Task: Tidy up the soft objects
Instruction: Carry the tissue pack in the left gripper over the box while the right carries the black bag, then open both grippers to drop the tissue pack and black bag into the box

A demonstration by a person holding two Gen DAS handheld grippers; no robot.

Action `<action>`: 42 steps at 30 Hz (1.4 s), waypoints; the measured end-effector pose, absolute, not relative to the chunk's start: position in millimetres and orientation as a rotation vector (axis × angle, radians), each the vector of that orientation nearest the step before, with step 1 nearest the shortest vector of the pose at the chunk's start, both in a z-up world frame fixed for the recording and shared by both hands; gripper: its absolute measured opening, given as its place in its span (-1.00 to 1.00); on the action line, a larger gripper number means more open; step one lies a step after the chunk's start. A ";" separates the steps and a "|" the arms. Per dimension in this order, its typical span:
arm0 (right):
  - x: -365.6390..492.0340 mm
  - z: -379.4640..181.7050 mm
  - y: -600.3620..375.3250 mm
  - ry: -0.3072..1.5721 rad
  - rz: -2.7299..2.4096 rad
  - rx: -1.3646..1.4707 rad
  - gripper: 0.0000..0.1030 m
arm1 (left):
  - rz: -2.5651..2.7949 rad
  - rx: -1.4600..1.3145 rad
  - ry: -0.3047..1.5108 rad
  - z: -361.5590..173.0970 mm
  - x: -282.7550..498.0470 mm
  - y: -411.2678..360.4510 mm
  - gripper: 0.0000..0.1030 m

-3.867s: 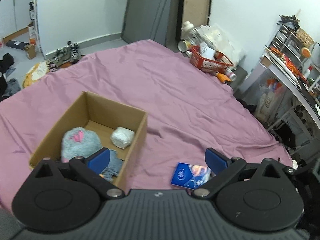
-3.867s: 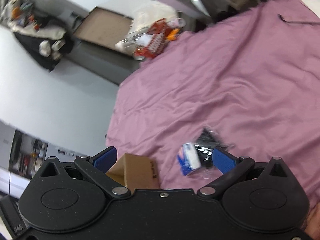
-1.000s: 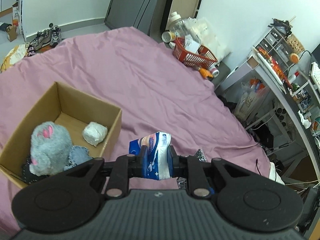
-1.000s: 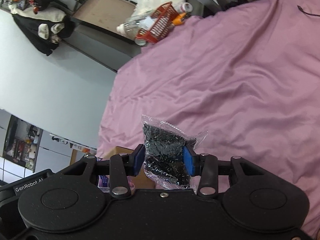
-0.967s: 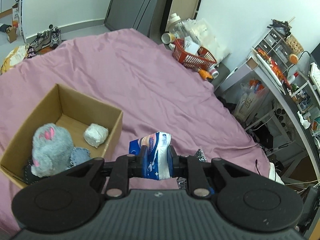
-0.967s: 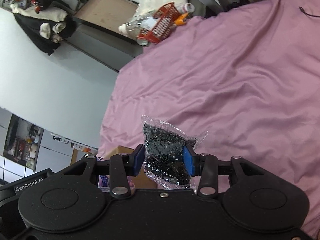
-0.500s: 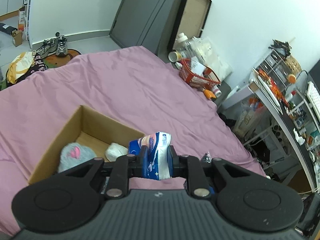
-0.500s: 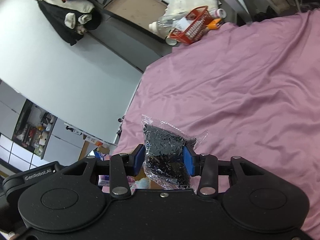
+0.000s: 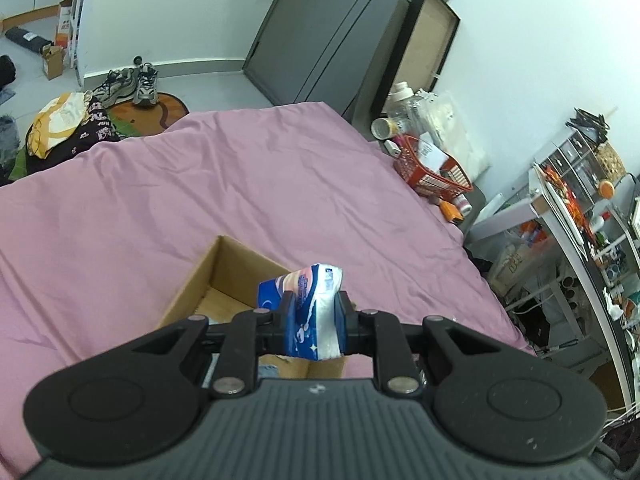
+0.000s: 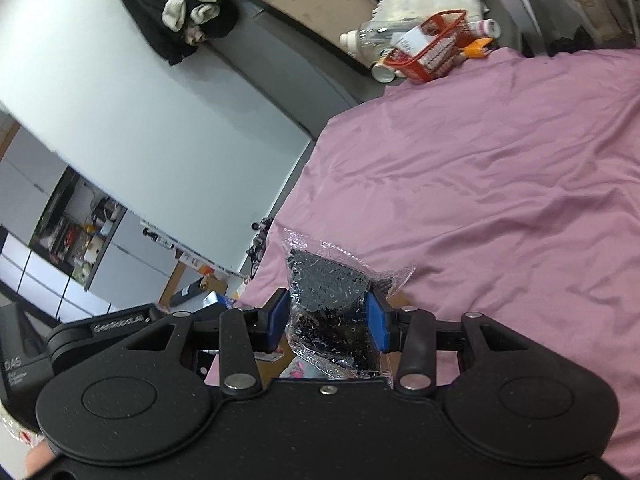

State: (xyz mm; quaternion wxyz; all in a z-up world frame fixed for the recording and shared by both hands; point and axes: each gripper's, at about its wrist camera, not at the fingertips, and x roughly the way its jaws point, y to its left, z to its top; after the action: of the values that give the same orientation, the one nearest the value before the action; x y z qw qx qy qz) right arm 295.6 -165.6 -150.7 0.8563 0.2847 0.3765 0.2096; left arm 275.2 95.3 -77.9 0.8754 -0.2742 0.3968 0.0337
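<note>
My left gripper (image 9: 314, 322) is shut on a blue and white tissue pack (image 9: 310, 312), held above the near part of an open cardboard box (image 9: 208, 276) on the purple bedspread (image 9: 240, 184). The gripper body hides most of the box's inside. In the right wrist view, my right gripper (image 10: 328, 318) is shut on a clear plastic bag of black bits (image 10: 330, 300). Beneath that bag a strip of the cardboard box (image 10: 396, 304) and a bit of pink and grey plush (image 10: 294, 370) show. The left gripper's body (image 10: 100, 332) appears at the left of the right wrist view.
A red basket (image 9: 434, 170) with bottles and bags stands off the bed's far corner. Shelves and a cluttered desk (image 9: 576, 216) line the right side. Shoes (image 9: 132, 84) and clothes lie on the floor at the left. Dark doors (image 9: 320, 32) stand behind the bed.
Both grippers have moved toward the box with their loads. In the left wrist view the box slid under the gripper, hiding the plush and the white ball. The right view tilted upward.
</note>
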 end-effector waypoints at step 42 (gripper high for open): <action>298.0 -154.3 -115.9 0.791 0.429 0.531 0.53 | 0.087 -0.646 0.925 -110.8 285.4 152.1 -0.02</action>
State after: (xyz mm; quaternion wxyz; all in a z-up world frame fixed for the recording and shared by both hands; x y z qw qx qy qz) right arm 298.0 -115.9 -154.3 0.8667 0.2535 0.3776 0.2051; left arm 285.4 152.1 -110.8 0.8443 -0.3060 0.4380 0.0412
